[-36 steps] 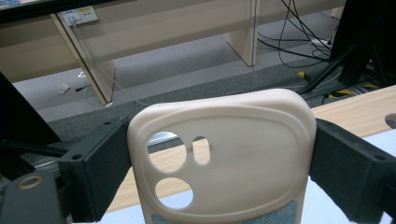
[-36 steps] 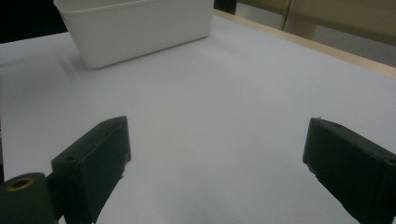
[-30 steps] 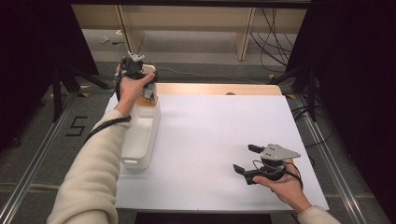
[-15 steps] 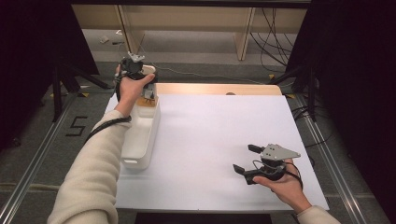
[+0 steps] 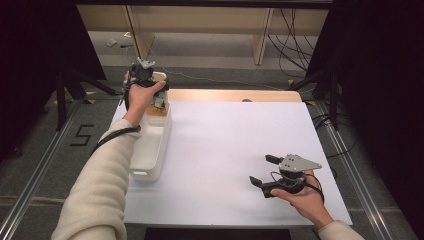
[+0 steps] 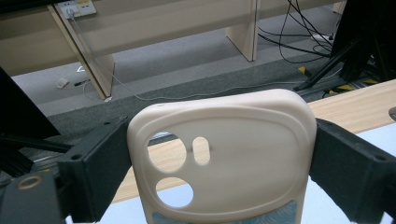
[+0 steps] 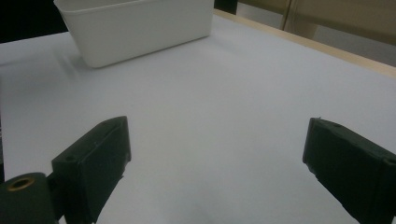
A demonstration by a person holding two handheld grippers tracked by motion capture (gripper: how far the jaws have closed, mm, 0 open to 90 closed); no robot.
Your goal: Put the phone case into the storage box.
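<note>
White table (image 5: 225, 145) under both claws. Long white bin (image 5: 152, 145) just below and behind the left claw (image 5: 150, 92), well apart across the table from the right claw (image 5: 262, 171). Cream phone case (image 6: 224, 154) pinched upright between the left claw's jaws, over the bin's far end, camera holes toward the left jaw. Right claw spread wide, holding nothing, low over bare table near the person's edge.

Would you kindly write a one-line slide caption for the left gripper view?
Left tool clamps a cream plastic phone case with camera cut-outs between its black jaws, above the light wooden table edge.
</note>
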